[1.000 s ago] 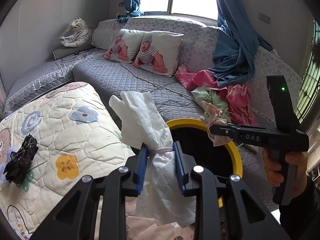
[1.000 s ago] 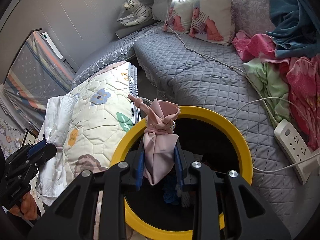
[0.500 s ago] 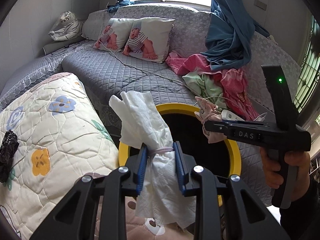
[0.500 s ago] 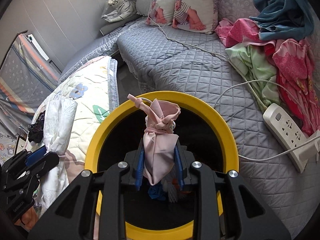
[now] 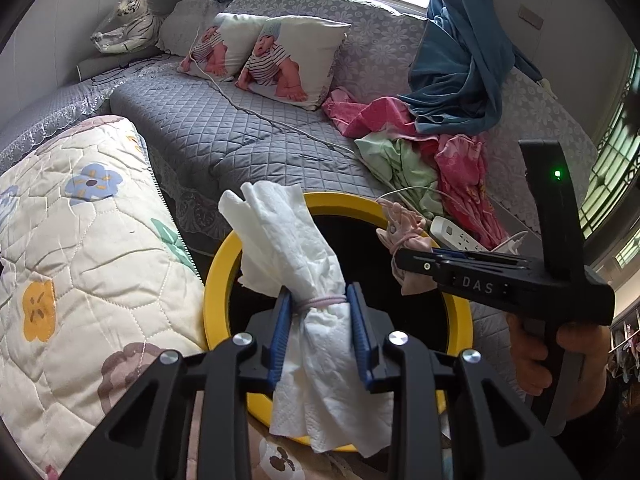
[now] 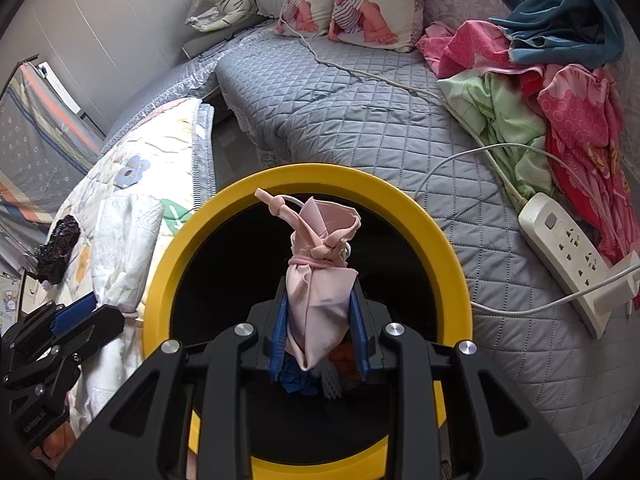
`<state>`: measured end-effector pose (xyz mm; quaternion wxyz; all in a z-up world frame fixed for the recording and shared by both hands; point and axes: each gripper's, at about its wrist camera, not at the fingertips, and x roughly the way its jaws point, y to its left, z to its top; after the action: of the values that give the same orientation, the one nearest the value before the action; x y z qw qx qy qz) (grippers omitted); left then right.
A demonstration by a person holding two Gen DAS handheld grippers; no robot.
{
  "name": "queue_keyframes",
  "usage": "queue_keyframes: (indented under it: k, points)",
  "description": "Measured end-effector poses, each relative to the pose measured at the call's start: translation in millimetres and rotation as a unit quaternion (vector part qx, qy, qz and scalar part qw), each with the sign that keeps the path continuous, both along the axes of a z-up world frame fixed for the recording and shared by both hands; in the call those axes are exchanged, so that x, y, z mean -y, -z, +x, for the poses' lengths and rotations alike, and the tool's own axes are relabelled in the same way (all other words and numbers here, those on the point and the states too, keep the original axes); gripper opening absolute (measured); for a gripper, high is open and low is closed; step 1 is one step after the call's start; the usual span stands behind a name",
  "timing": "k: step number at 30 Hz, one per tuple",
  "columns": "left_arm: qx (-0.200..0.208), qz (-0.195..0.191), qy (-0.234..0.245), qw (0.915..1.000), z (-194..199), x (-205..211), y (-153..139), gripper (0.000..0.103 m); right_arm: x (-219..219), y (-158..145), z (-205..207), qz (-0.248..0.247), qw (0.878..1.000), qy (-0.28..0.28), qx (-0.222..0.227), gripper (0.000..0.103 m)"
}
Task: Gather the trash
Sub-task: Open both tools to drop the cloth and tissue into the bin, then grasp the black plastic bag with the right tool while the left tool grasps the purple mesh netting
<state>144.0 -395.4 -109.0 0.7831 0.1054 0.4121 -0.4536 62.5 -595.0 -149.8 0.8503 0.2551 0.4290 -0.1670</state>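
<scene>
Lower centre: left gripper [image 5: 320, 334] clamped on white tissue bundle [image 5: 304, 264] at its tied waist; right gripper [image 6: 318, 334] clamped on knotted pink bundle [image 6: 318, 280]. Both light, soft, compressible; best held below ties. Both over yellow-rimmed bin [image 6: 448, 240]. Black crumpled bag [image 6: 56, 248] mid-left, on quilt.

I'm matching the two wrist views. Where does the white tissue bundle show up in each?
Left wrist view: white tissue bundle at centre, clamped in the left hand-held gripper.
Right wrist view: bundle at left, beside the bin, above the left hand-held gripper.
Shared landmark: the yellow-rimmed bin.
</scene>
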Motion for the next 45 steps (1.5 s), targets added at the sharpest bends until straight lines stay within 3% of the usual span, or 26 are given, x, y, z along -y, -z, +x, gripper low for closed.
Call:
queue_keyframes:
  k: [4, 10, 22, 28, 37, 45]
  points:
    - [-0.012, -0.003, 0.0, 0.9999, 0.5, -1.0, 3.7, 0.03, 5.4, 3.4, -0.7, 0.006, 1.0, 0.009, -0.004, 0.029]
    - [-0.005, -0.024, -0.021, 0.9995, -1.3, -8.4, -4.0, 0.059, 12.8, 1.9, -4.5, 0.016, 1.0, 0.025, -0.001, 0.041]
    - [-0.006, -0.059, -0.048, 0.9971, 7.6, -30.6, -28.8, 0.059, 6.7, -14.9, -10.1, 0.011, 1.0, 0.021, 0.014, 0.041]
    - [0.013, -0.083, -0.074, 0.9937, 20.0, -65.4, -52.8, 0.059, -9.1, -30.7, -7.9, -0.001, 1.0, 0.005, 0.03, 0.041]
    - [0.067, -0.086, -0.151, 0.9825, 46.3, -150.6, -82.1, 0.059, -40.9, -49.9, 2.5, -0.016, 0.998, -0.032, 0.052, 0.041]
    - [0.092, -0.063, -0.226, 0.9677, 69.0, -248.7, -76.6, 0.059, -78.1, -53.9, 26.2, -0.017, 0.995, -0.08, 0.056, 0.041]
